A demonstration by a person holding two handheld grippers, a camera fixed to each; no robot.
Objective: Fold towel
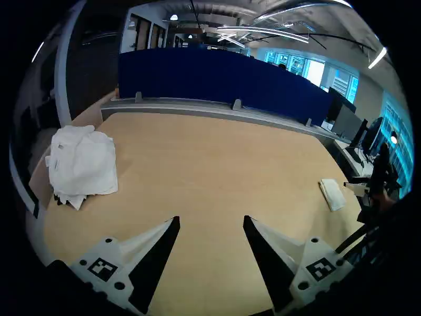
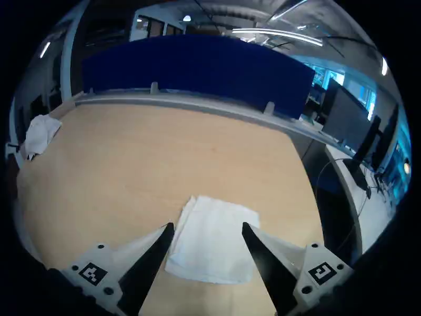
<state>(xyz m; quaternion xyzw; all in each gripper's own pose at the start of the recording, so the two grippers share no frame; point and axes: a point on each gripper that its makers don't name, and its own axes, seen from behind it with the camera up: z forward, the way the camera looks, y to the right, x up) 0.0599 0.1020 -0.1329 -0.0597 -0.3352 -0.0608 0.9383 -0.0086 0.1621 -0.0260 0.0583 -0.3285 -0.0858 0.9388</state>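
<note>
A blue partition (image 1: 221,79) backs the light wooden table (image 1: 210,168) (dark monitors (image 2: 344,118) stand past one end).

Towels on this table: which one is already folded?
The flat white towel in front of the right tool, a neat rectangle. The rest form a rumpled heap at the far-left edge of the table.

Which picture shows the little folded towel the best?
The right gripper view: the folded towel looks big and close, between the fingers of the open right gripper. The left gripper view shows that towel small and far, near the table edge.
</note>
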